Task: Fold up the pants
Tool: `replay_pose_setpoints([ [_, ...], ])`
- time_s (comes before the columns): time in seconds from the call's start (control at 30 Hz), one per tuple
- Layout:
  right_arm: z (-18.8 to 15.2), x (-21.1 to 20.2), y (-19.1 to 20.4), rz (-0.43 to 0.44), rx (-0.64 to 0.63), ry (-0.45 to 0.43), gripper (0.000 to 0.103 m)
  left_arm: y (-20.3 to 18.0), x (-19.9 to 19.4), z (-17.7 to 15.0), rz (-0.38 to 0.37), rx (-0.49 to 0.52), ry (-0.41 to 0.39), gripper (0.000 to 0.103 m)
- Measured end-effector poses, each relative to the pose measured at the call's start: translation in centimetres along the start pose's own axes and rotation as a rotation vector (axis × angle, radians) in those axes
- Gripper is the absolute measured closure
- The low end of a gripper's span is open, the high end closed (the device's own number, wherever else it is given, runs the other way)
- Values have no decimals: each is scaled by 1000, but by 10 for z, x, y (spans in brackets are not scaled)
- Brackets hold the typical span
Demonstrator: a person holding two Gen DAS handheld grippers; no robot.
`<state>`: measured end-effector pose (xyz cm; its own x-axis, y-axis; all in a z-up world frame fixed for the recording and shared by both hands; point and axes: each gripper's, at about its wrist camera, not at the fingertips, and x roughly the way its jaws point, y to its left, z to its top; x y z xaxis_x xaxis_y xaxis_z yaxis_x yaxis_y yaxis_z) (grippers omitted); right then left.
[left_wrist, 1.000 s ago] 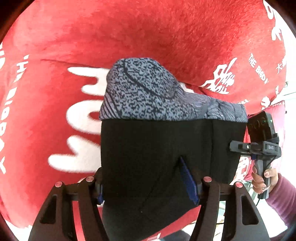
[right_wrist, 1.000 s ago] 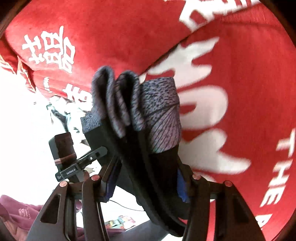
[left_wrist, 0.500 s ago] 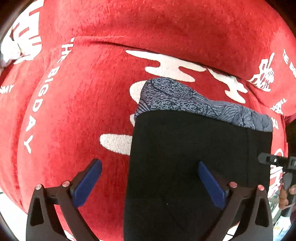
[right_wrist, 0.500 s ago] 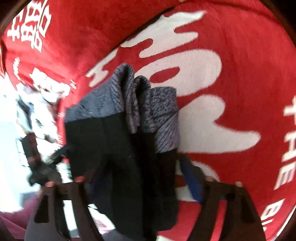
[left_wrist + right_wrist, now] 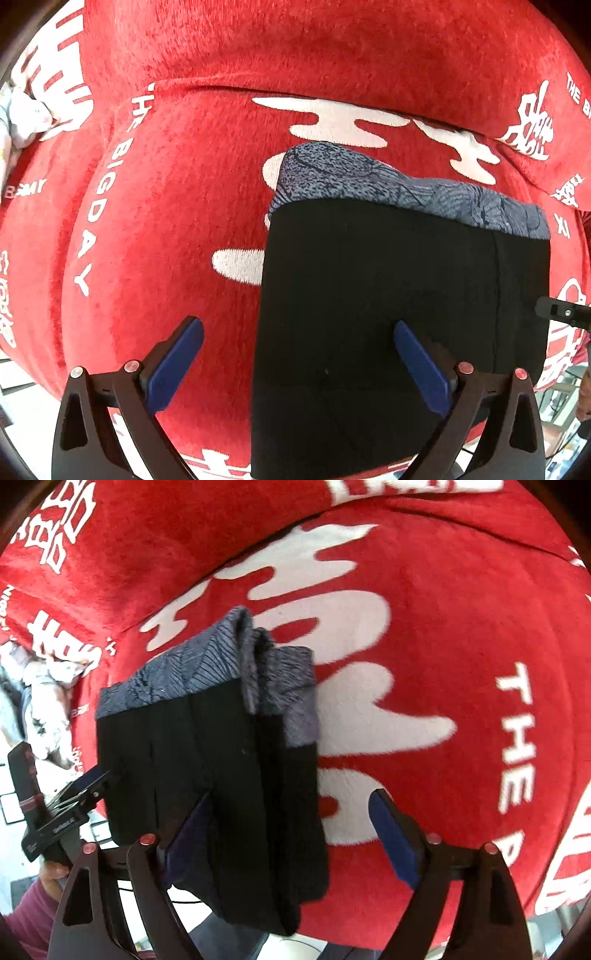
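Pants (image 5: 399, 295), black with grey patterned band, folded; lying on red blanket (image 5: 177, 206) (white lettering); left gripper (image 5: 298, 363) spread wide, blue pads off the cloth; right gripper (image 5: 288, 840) jaws opening, pants' edge between them, unpressed.

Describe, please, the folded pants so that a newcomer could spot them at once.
Find the big red plush cover printed with white lettering. On it lies a folded bundle, the pants: black fabric ending in a grey patterned band. Nothing else here is black and grey.
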<state>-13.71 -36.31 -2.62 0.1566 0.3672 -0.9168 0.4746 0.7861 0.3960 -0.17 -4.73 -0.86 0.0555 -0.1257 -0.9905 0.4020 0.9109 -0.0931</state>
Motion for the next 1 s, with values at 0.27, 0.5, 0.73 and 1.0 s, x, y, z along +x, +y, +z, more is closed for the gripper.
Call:
replay_pose_setpoints([
  [0.27, -29, -38, 4, -48, 40, -49, 0, -21, -31, -21, 41, 35, 33, 0],
  [0.5, -48, -67, 37, -209, -21, -110, 0, -45, -68, -29, 95, 92, 11, 0],
  [0.73, -58, -93, 70, -253, -6, -112, 0, -54, -102, -31, 104, 100, -7, 0],
  [1.0, -64, -114, 95, -272, -34, -108, 0, -58, -133, -32, 123, 110, -16, 0],
])
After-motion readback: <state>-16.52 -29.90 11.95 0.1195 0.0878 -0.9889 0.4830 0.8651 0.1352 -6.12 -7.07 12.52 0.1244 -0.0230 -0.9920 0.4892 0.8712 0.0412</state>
